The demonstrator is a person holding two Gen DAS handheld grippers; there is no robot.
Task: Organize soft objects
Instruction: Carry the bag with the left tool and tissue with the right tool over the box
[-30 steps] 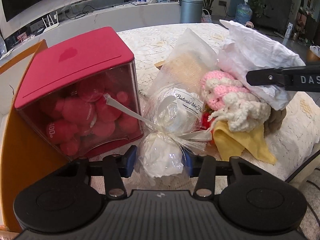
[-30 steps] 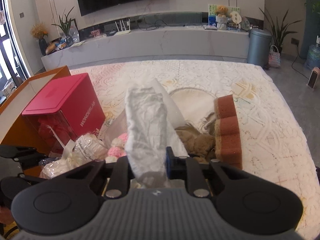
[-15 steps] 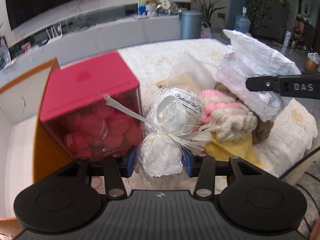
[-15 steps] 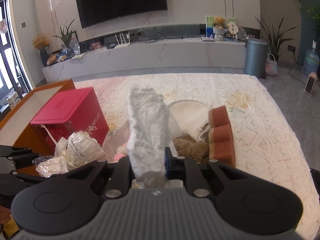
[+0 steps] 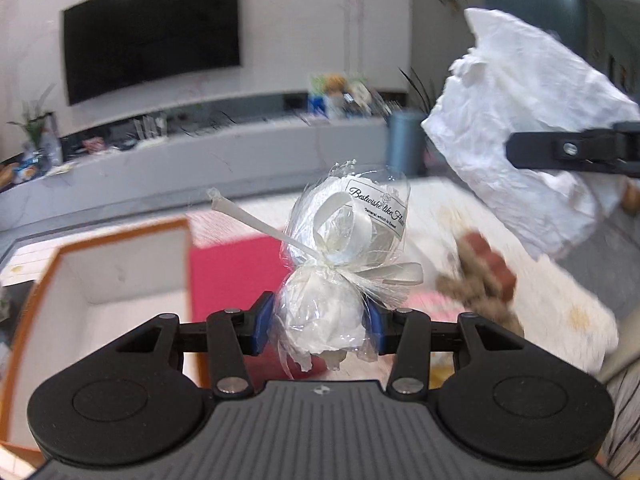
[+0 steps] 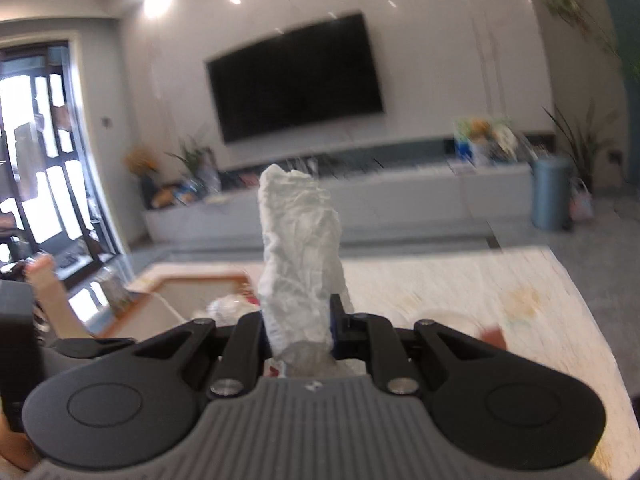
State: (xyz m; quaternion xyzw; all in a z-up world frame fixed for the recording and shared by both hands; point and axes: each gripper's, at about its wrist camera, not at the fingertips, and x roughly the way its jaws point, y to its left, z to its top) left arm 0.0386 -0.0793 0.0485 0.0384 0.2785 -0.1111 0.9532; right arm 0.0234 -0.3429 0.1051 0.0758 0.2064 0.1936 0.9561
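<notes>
**Both bundles lifted clear of the pile**

Since a second ago both grippers have risen off the table. The left gripper (image 5: pixel 320 322) is clamped on the cellophane-wrapped bundle (image 5: pixel 340 264); the right gripper (image 6: pixel 298 326) pinches the white crumpled cloth (image 6: pixel 300 256). Carry each level over the orange-rimmed box (image 5: pixel 120 268) at the table's left edge. The pink box (image 5: pixel 232 272) stands beside it, in the way.

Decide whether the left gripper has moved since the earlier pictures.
Yes. The left gripper, holding the cellophane-wrapped bundle, has risen: the red box now sits lower in its view.
</notes>
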